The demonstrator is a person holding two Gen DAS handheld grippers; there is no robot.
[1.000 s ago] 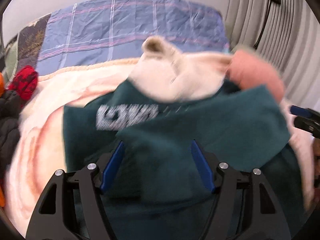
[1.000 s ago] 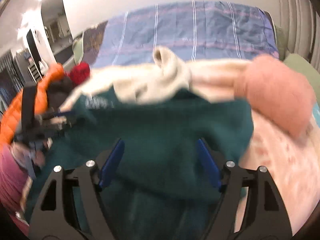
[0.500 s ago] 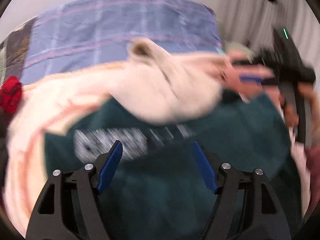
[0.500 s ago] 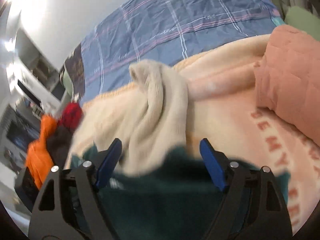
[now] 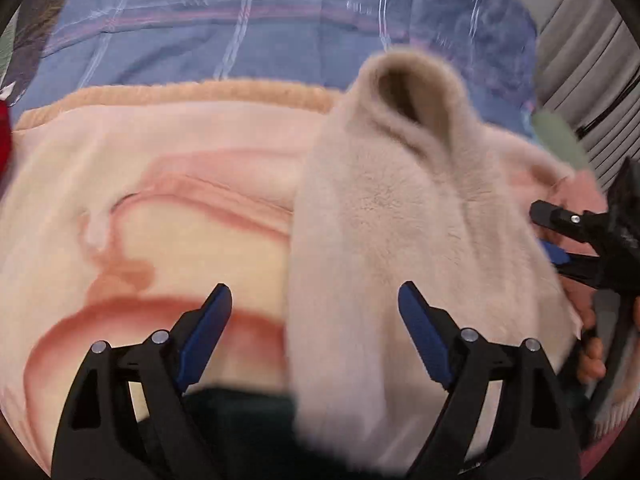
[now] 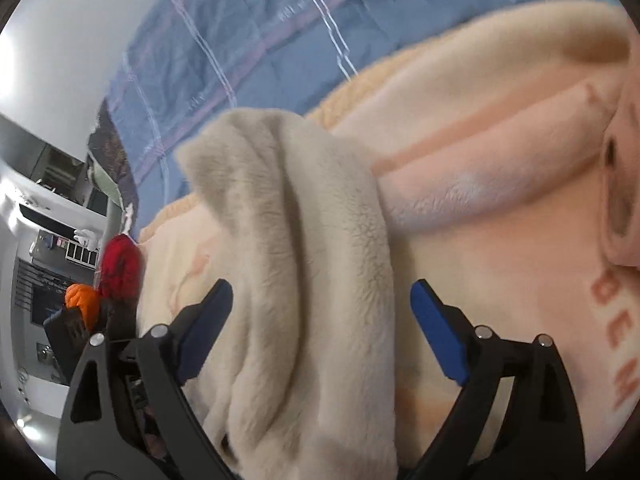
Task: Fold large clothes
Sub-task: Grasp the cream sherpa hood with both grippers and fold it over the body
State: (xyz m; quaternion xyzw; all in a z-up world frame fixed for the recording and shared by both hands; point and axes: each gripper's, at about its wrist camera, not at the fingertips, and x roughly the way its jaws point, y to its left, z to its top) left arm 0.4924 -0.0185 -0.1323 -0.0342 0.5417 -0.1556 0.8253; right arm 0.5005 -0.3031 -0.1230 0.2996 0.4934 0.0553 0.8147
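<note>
A fluffy cream garment (image 5: 404, 216) lies bunched on a pink and peach blanket (image 5: 132, 216); it also shows in the right wrist view (image 6: 304, 264). My left gripper (image 5: 316, 320) is open, its right finger over the cream garment, its left finger over the blanket. My right gripper (image 6: 320, 312) is open with the cream garment between its fingers; it also shows at the right edge of the left wrist view (image 5: 560, 240). A dark green garment (image 5: 240, 420) shows only as a strip under my left gripper.
A blue checked bedspread (image 5: 256, 20) lies beyond the blanket. A red garment (image 6: 120, 268) and an orange one (image 6: 82, 300) sit at the left edge. A salmon pink piece (image 6: 624, 184) is at the far right. Room furniture stands at the left.
Both grippers moved forward off the dark green garment to the cream garment. The green garment dropped almost out of view. Both grippers stayed open.
</note>
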